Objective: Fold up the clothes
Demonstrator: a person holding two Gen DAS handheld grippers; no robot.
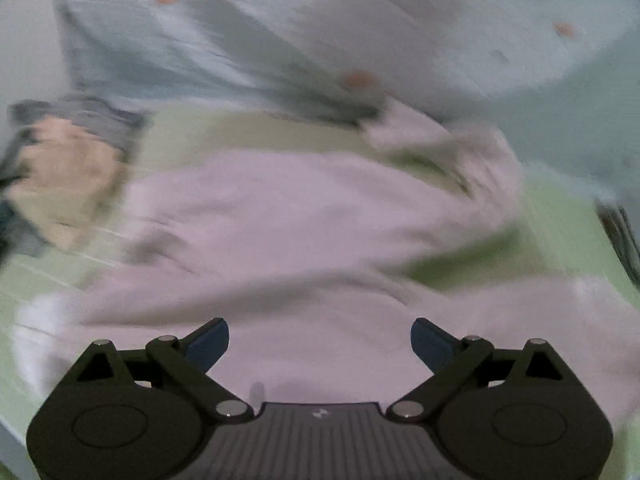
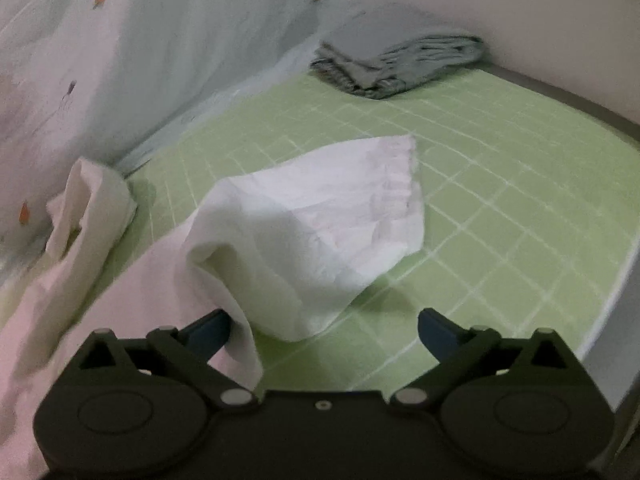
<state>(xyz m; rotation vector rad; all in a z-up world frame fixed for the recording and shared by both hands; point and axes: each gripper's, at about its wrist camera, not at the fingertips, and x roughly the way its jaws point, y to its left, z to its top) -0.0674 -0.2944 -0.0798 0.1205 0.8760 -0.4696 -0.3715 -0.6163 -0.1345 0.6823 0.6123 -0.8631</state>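
Two grippers are in view, one per wrist camera: the left gripper (image 1: 320, 340) at 6 o'clock of its view and the right gripper (image 2: 324, 332) at 6 o'clock of its own, each with two blue-tipped fingers set wide apart, four fingers in all.

One pale pink garment (image 2: 320, 216) lies on one green gridded mat (image 2: 500, 200). A second pale piece of cloth (image 2: 88, 208) sits bunched at 9 o'clock in the right view; whether it is a separate item cannot be told.

One folded grey garment (image 2: 396, 64) rests at 1 o'clock.

One pale blue sheet (image 2: 180, 40) hangs behind, showing three orange marks in each view.

One hand (image 1: 64, 176) appears at 9 o'clock in the blurred left view.
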